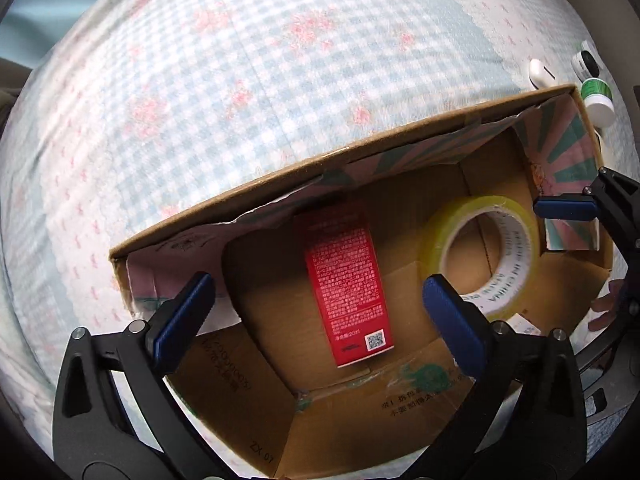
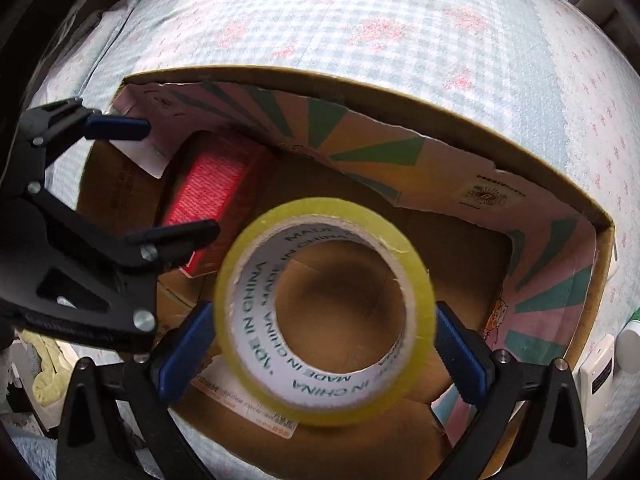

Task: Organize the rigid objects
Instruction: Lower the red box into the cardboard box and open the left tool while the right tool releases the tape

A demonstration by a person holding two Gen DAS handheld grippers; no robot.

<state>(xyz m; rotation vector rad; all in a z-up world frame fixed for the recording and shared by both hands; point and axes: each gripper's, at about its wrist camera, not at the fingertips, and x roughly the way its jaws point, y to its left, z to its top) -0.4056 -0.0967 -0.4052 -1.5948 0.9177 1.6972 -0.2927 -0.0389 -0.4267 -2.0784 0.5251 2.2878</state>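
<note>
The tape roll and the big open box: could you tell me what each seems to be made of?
Tape roll: glossy, yellowish clear plastic film wound on a white printed core, probably cardboard. It sits between the right gripper fingers. Box: matte brown corrugated cardboard, judging by its raw edges and folded flaps, with printed paper lining the walls, torn along the top.

Both my wrist cams look steeply down into the same cardboard box (image 1: 348,152) on the checked bedspread (image 1: 240,60). Left cam sits at the box's left end, close, facing across its floor. Right cam sits lower and nearer, the tape roll (image 2: 325,312) filling mid-frame. Shared: box interior, red carton (image 1: 346,280), tape roll, far wall. Each cam catches the other gripper: right gripper (image 1: 568,208) at left view's right edge, left gripper (image 2: 148,180) at right view's left.
</note>
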